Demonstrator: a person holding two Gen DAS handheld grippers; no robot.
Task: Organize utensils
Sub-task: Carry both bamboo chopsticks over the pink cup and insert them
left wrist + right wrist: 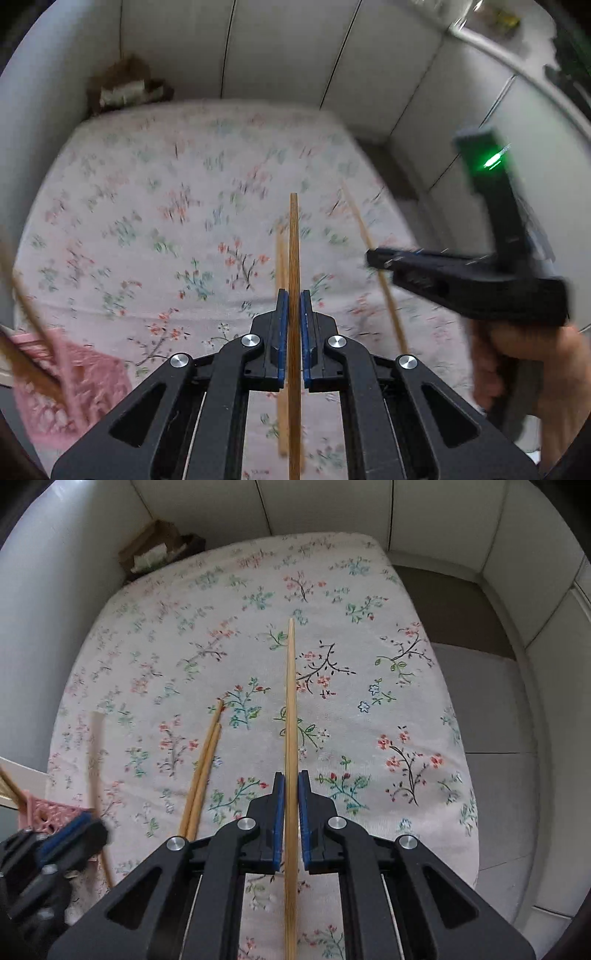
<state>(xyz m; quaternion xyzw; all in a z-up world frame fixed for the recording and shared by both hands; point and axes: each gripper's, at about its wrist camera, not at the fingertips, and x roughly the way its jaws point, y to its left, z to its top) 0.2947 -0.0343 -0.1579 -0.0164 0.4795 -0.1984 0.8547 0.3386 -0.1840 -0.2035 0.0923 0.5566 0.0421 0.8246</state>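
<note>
The left tongs (pixel 294 314) are closed on a dark brown chopstick (pixel 294 258), a slim, straight wooden stick with fine grain that runs up between the blue ribbed pads (pixel 282 332) and ends in a blunt squared tip above the floral tablecloth (pixel 166 206). The right tongs (pixel 291 797) likewise grip a pale bamboo chopstick (pixel 291 701), lighter and smoother, tapering slightly toward its far end over the same cloth.

The tablecloth is a soft pink-white woven fabric printed with small sprigs of red, teal and green flowers, draped over a tabletop with a rounded far edge. On the cloth, just left of the right tongs, a loose pair of chopsticks (pixel 203 771) lies side by side, touching along their length, in a warm tan wood. At the cloth's near left edge sits a pink basket (pixel 51 812) of perforated, lattice-like plastic; brown sticks (pixel 26 314) lean out of it, blurred in the left wrist view.

In the left wrist view the right tongs appear as a black angular body with a green light, held in a bare hand (pixel 524 369) at the right of the cloth. Pale glossy wall tiles (pixel 332 506) rise behind the tabletop.
</note>
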